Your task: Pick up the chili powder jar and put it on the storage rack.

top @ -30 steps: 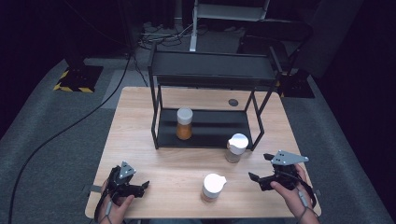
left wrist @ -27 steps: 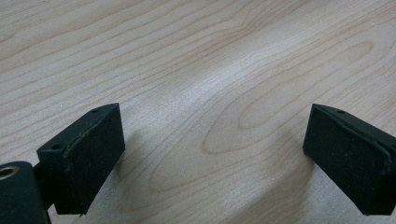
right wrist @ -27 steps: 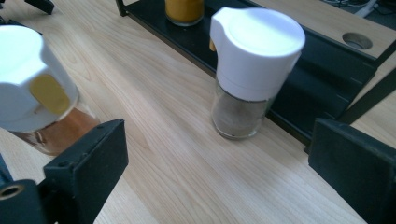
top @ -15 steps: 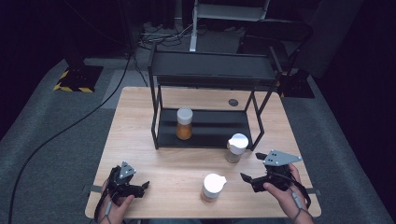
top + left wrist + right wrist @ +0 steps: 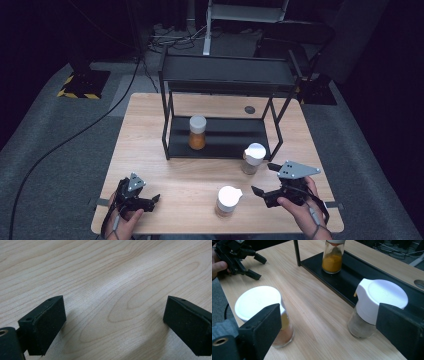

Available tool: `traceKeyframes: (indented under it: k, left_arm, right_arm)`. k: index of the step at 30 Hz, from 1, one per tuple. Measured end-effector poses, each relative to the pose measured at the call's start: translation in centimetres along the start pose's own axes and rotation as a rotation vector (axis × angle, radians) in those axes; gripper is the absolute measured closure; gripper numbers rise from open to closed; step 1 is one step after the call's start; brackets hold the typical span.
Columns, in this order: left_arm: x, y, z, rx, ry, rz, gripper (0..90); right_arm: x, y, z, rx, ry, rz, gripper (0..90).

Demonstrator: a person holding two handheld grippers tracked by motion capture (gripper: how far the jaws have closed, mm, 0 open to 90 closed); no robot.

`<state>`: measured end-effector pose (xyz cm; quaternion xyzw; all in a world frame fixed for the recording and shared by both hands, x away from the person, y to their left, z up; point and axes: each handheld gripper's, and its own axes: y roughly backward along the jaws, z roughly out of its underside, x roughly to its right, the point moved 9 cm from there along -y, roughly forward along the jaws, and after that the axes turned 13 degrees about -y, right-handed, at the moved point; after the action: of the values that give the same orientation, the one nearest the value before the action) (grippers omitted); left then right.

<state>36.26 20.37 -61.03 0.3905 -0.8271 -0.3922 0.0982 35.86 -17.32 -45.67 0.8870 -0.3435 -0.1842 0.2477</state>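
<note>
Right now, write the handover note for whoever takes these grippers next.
Left gripper: jaws open, empty, low over the table at its near left.
Right gripper: jaws open, empty, between two white-lidded jars.
Near jar: table front. Second jar: beside the rack's right leg.
Done: orange-filled jar stands on the black rack bottom shelf.
Left, probably: shelve both table jars.

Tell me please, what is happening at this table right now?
A person holds a two-finger gripper in each hand over a wooden table. The right gripper is open and faces two white-lidded spice jars on the table, the nearer jar and the jar by the rack. A third jar with orange powder stands on the black rack's lower shelf. The left gripper, open, holds nothing.
</note>
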Motion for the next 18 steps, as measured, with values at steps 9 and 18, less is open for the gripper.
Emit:
traceKeyframes:
  k: [9,18]
  left_arm:
    - [0.0,0.0,0.0,0.000,0.000,0.001,3.8]
    - [0.0,0.0,0.0,0.000,0.001,0.001,3.8]
  right_arm:
    - [-1.3,-0.4,-0.5,0.007,0.006,-0.025,6.4]
    - [-2.5,-1.0,-0.7,0.013,0.014,-0.044,6.4]
